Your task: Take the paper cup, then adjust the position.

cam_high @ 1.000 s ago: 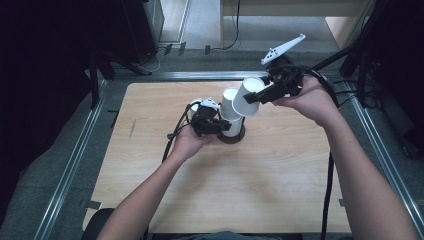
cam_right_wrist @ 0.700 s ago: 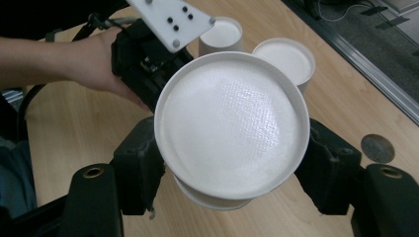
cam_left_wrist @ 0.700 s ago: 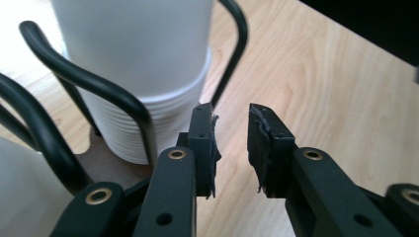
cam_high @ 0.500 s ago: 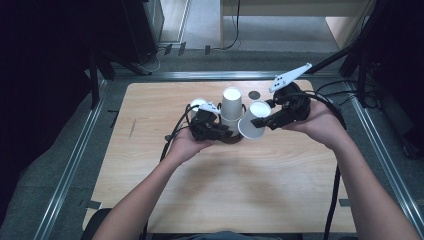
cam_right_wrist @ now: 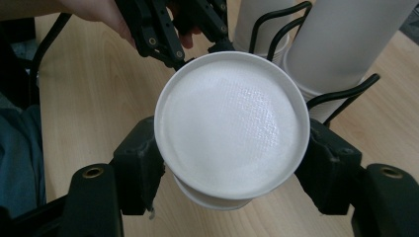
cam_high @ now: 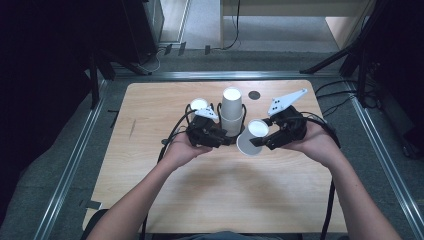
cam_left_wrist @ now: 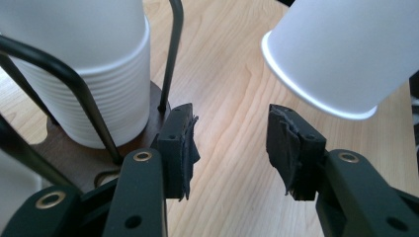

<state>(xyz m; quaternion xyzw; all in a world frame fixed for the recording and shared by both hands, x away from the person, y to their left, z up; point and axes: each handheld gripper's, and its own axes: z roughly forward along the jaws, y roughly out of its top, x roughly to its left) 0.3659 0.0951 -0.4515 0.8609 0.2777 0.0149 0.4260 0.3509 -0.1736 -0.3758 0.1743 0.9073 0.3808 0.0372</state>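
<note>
My right gripper (cam_high: 263, 141) clamps a paper cup (cam_high: 251, 137), tilted, base toward its camera, above the table (cam_high: 150, 105) | my left gripper (cam_left_wrist: 232, 148), jaws apart and empty, sits just beside the wire rack (cam_high: 218, 112) | beyond, the cup stack (cam_high: 231, 111) stands upright in that rack

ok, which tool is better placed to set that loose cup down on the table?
Right. The right tool is already shut on the loose cup, held tilted above the table beside the cup stack. The left tool is open and empty, near the holder base.
</note>
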